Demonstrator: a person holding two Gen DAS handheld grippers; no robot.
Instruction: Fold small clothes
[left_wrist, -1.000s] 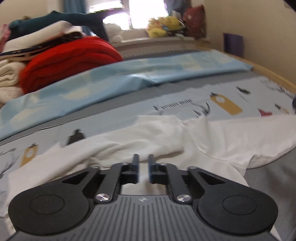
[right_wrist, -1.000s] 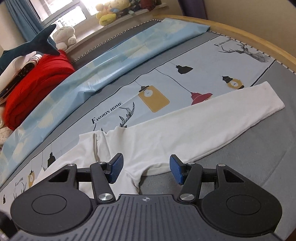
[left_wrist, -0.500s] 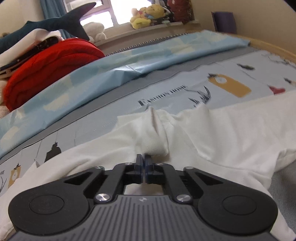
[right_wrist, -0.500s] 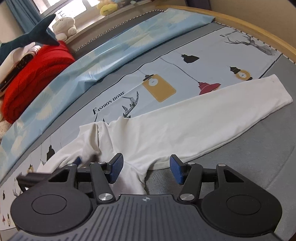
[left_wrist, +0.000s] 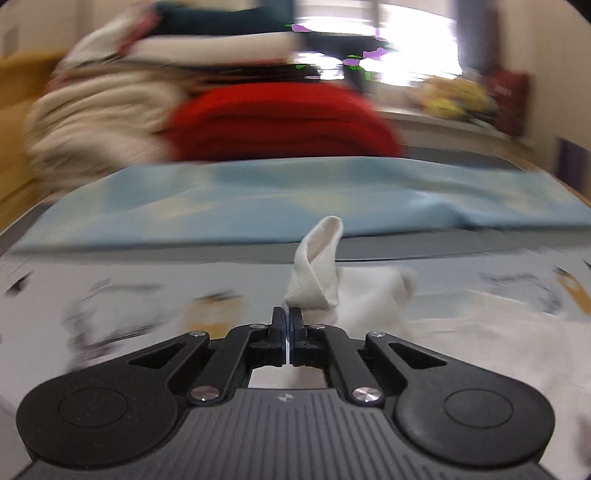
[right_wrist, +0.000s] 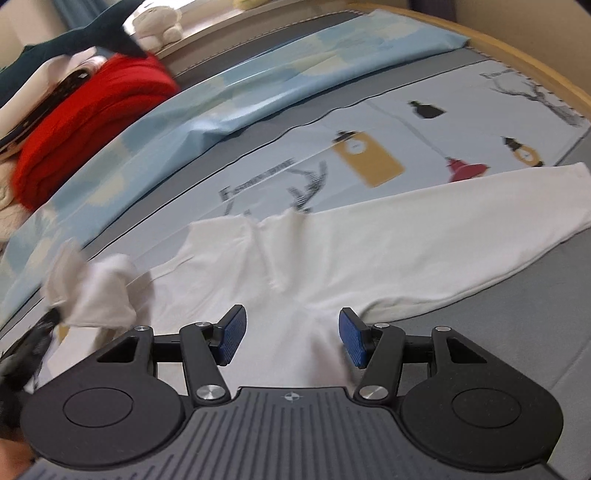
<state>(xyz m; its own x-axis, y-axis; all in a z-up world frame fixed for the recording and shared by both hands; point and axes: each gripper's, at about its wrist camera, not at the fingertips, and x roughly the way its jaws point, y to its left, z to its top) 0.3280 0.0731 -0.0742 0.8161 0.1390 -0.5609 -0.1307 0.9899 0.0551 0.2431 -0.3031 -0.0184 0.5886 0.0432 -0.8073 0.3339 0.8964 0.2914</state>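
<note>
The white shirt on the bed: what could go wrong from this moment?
1. The left gripper pinches only a narrow fold of the white shirt, so the cloth may slip out.
2. The right gripper is open and holds nothing; the shirt's body may drag and wrinkle.
3. The lifted part is bunched, so the fold may come out uneven.

garment (right_wrist: 388, 236): plain white
bed sheet (right_wrist: 424, 122): pale blue-grey, printed lamps, deer, lettering
blanket (right_wrist: 96, 110): red
folded quilt (left_wrist: 332, 192): light blue, pale patches
gripper pads (right_wrist: 232, 332): blue
</note>
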